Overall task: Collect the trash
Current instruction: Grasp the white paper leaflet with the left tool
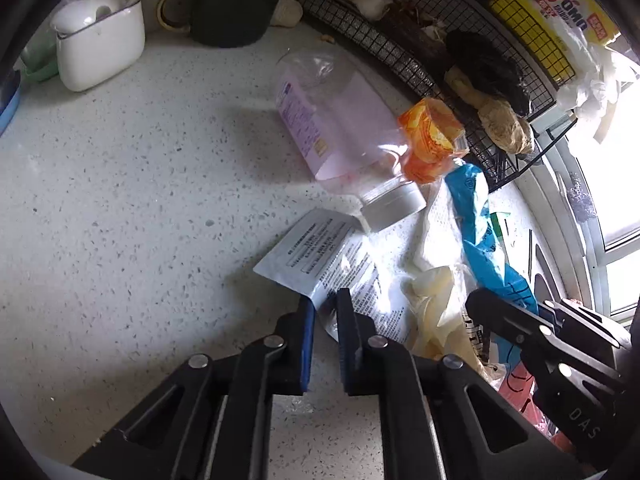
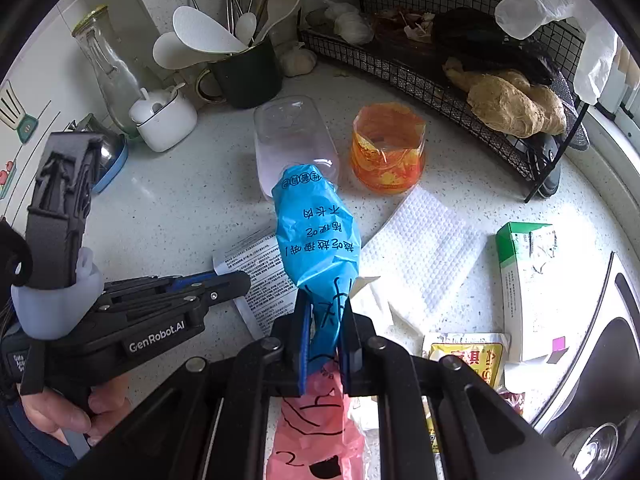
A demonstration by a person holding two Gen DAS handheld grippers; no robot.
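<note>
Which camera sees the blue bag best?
The right wrist view: the blue bag fills the middle, printing readable, pinched in the right gripper. The left wrist view shows only a crumpled strip at the side.

— Where's the left tool point(image 1: 322, 300)?

— Low over the table point(image 1: 120, 200), its fingers nearly together with only a narrow gap, gripping the edge of a printed leaflet point(image 1: 320, 256). A bare hand point(image 2: 60, 404) grips its handle from below.

— And the right tool point(image 2: 324, 312)?

— Just right of the left one, pointing forward, its fingers pinched onto a blue wrapper point(image 2: 316, 236).
</note>
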